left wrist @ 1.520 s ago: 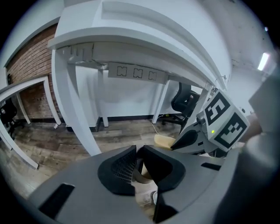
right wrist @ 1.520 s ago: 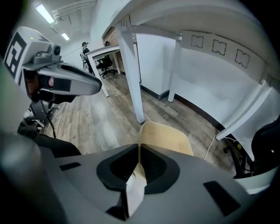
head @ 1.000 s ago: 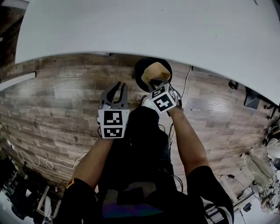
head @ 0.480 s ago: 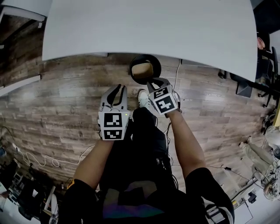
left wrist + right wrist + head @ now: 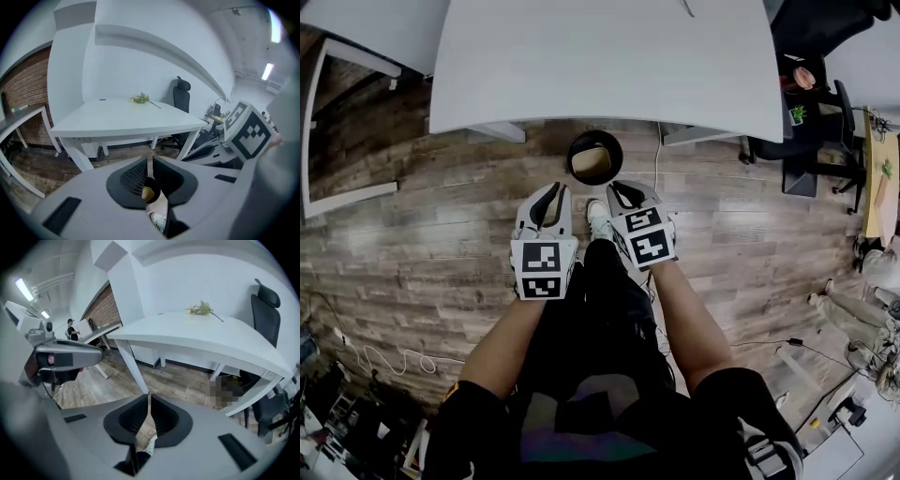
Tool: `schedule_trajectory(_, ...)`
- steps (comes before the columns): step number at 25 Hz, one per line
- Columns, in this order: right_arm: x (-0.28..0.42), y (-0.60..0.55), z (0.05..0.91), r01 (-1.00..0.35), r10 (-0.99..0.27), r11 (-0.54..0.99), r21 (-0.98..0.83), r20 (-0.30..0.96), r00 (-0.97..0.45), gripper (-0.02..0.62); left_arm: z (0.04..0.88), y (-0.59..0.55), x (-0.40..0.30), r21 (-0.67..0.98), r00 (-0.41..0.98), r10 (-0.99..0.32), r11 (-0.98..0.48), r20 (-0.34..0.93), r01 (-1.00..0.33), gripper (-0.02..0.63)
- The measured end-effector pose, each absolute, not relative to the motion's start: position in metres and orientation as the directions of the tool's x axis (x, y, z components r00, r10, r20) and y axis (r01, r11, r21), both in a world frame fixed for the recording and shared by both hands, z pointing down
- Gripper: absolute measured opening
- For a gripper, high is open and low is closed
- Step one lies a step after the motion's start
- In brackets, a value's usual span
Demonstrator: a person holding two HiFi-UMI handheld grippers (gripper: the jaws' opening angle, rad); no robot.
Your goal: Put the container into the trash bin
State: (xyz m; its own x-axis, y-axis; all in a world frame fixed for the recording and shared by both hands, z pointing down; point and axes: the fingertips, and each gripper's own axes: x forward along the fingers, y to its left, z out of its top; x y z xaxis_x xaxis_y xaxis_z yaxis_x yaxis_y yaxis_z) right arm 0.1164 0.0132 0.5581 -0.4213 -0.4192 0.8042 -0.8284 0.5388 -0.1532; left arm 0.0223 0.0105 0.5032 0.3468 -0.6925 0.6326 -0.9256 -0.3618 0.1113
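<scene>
Now, both forearms [image 5: 508,342] forward and parallel; left tongs [image 5: 555,190] and right tongs [image 5: 624,191] tight together, empty.

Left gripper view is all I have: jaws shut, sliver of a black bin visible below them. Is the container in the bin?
Observer: Yes. The head view shows the tan container lying inside the black trash bin.
Operator: Right gripper holding anything?
Observer: No. In the right gripper view, the right gripper has its jaws together with nothing between them.
Operator: Where are the grippers relative to the bin?
Observer: In the head view, the left gripper and the right one sit on the person's side of the bin, apart from it.
</scene>
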Motion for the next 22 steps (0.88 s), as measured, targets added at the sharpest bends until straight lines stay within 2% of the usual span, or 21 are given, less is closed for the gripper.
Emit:
schedule_trajectory(7,0.117,0.018,0.467,-0.861,-0.567,0.497,-0.107,0.711,-0.416,0.025,0.444,0.018,0.024,0.131,0.371,-0.731,-0.365,0.573,-0.922,0.025)
schedule_trajectory(14,0.112,0.022,0.369,-0.871,-0.690,0.486,-0.067,0.582,-0.430,0.020,0.356,0.021,0.029,0.091,0.396,-0.797,-0.401,0.457,-0.912,0.014)
schedule_trajectory(22,0.103,0.027,0.293,-0.871,-0.778,0.491,-0.013,0.444,-0.445,0.020,0.290,0.033,0.022,0.041,0.412,-0.840,-0.426,0.353,-0.904,0.008)
